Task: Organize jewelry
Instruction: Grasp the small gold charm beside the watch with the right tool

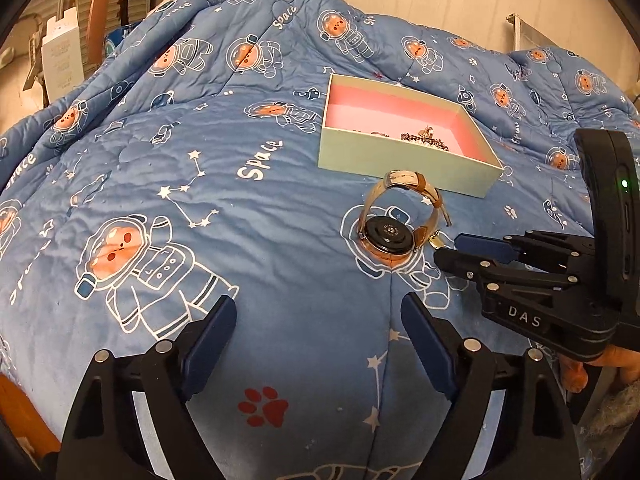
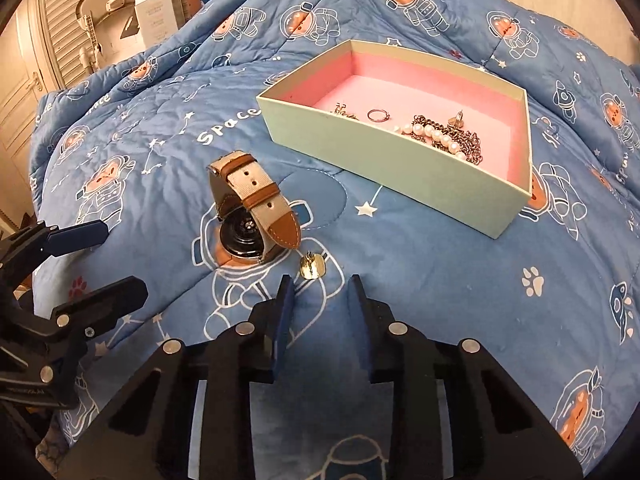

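The right claw (image 2: 320, 284) is sitting half open and holding nothing, just short of a small gold earring (image 2: 311, 269) on the bed. The left claw (image 1: 318, 312) is wide open near the watch (image 1: 394, 222). The box (image 2: 384, 156) is already holding pearls, chains and a ring. The earring and watch are not put away yet.

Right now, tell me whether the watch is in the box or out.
Out. The watch lies on the blue quilt in front of the box, which holds only smaller jewelry.

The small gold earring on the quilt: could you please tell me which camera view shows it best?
The right wrist view: the gold earring lies unobstructed just ahead of the right gripper. In the left wrist view it is a small glint wedged between the watch and that gripper's fingertips.
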`<state>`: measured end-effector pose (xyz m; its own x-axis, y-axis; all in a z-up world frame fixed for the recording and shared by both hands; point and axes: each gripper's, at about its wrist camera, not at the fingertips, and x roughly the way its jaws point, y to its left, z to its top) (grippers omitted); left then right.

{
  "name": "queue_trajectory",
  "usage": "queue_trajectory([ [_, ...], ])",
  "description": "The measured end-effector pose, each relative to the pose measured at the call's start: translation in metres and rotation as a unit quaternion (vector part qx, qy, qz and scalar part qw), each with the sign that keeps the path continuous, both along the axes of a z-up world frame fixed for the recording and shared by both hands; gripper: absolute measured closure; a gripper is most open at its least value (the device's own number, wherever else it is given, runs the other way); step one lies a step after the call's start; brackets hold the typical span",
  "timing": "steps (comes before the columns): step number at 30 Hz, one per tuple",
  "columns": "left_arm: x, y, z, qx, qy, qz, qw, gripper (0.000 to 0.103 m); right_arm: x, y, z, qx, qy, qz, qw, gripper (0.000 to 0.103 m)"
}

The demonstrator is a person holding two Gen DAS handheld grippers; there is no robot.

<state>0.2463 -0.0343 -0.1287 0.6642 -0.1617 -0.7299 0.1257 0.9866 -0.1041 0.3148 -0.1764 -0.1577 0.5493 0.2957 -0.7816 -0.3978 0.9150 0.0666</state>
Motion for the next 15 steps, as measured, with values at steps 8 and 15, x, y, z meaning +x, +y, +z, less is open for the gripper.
queue_trajectory([
  [8,0.008,-0.001,0.0,0.003,0.003,-0.001,1.0,0.028,0.009,0.007,-0.002,-0.001,0.005,0.003,1.0,0.09],
  [15,0.023,-0.007,0.003,0.002,0.007,-0.008,0.9999,0.041,0.008,0.003,-0.002,0.009,0.001,0.001,1.0,0.09],
])
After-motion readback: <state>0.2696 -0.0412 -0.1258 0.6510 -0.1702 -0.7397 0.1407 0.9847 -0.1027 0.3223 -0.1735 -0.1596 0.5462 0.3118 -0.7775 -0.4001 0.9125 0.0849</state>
